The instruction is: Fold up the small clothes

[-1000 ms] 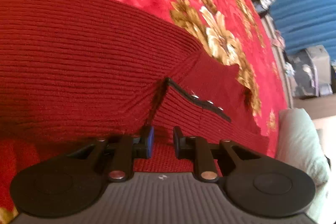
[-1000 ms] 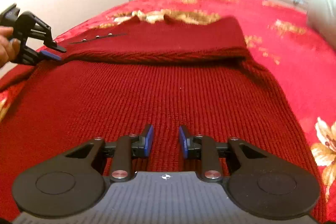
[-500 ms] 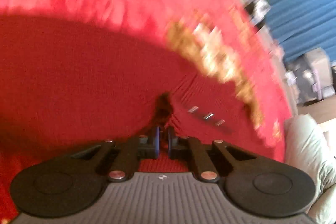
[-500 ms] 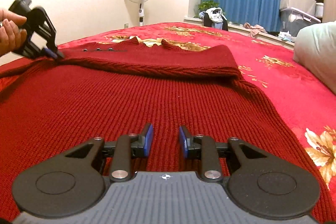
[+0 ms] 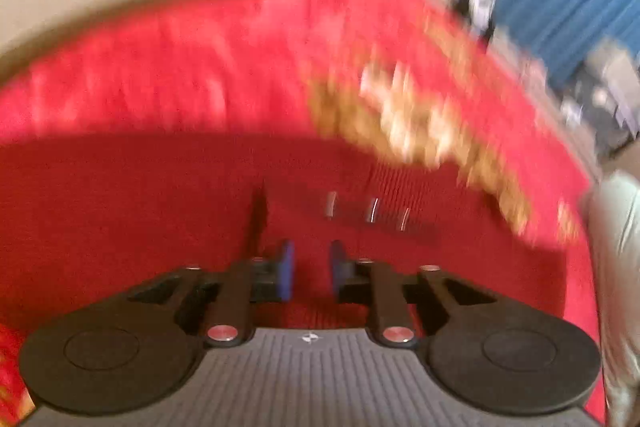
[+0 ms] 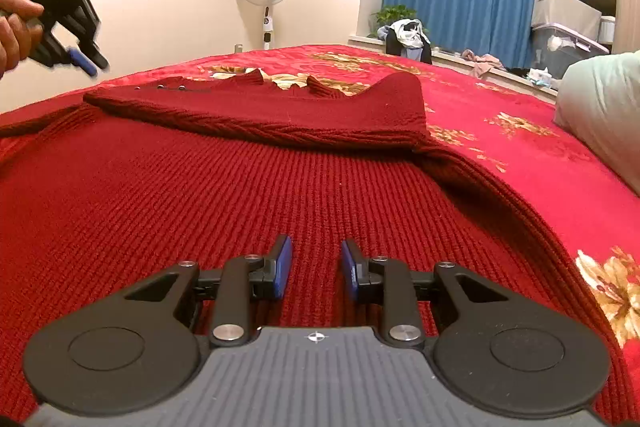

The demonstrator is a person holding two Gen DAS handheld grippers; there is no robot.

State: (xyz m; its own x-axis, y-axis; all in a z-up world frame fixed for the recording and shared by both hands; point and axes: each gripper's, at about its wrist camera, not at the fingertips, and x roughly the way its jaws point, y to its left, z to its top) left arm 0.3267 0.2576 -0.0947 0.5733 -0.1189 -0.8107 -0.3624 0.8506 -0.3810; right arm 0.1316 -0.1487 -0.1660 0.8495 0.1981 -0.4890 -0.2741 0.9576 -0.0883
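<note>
The dark red knit sweater (image 6: 248, 187) lies flat on the floral bedspread (image 6: 520, 131), its far part folded over along a ridge running left to right. The right gripper (image 6: 316, 267) hovers over its near part, jaws apart and empty. The left gripper (image 6: 82, 61), having just opened, hangs empty above the sweater's far-left corner. Its own view is blurred.

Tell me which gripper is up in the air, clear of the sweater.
The left gripper, held in a hand above the sweater's far left edge, jaws open and empty. The right gripper sits low over the knit.
</note>
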